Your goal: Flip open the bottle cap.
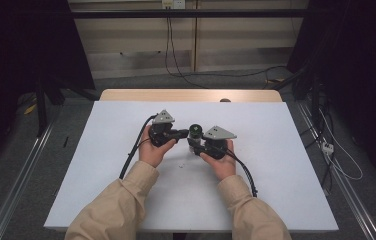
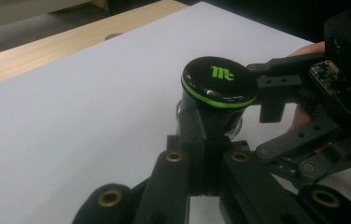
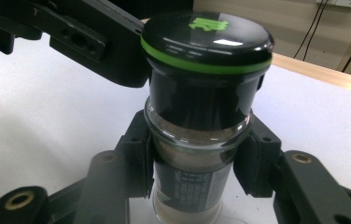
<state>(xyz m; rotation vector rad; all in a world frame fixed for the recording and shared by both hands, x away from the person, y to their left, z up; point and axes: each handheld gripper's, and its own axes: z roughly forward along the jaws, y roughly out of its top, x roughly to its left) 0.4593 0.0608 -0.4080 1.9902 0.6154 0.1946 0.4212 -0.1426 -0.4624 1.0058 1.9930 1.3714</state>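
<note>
I hold the spice jar [image 3: 197, 158] upright on the white bench [image 1: 101, 165], right gripper [image 3: 197, 163] fingers clamped round its glass, left gripper [image 2: 201, 135] fingers pinched shut at its black cap [image 2: 219, 81], so I'd twist gently, keeping it steady

surface: white table [image 1: 101, 165] | edge: wooden strip [image 1: 191, 95] at far side | on it: small white speck [image 1: 181, 163]

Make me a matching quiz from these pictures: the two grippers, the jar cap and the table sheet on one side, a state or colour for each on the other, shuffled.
1. right gripper
2. left gripper
3. cap
4. table sheet

a. white
b. clamped on the dark upper part just under the cap
c. black with a green ring
d. clamped on the glass jar body

Pairs: 1-d, 2-b, 3-c, 4-a
</note>
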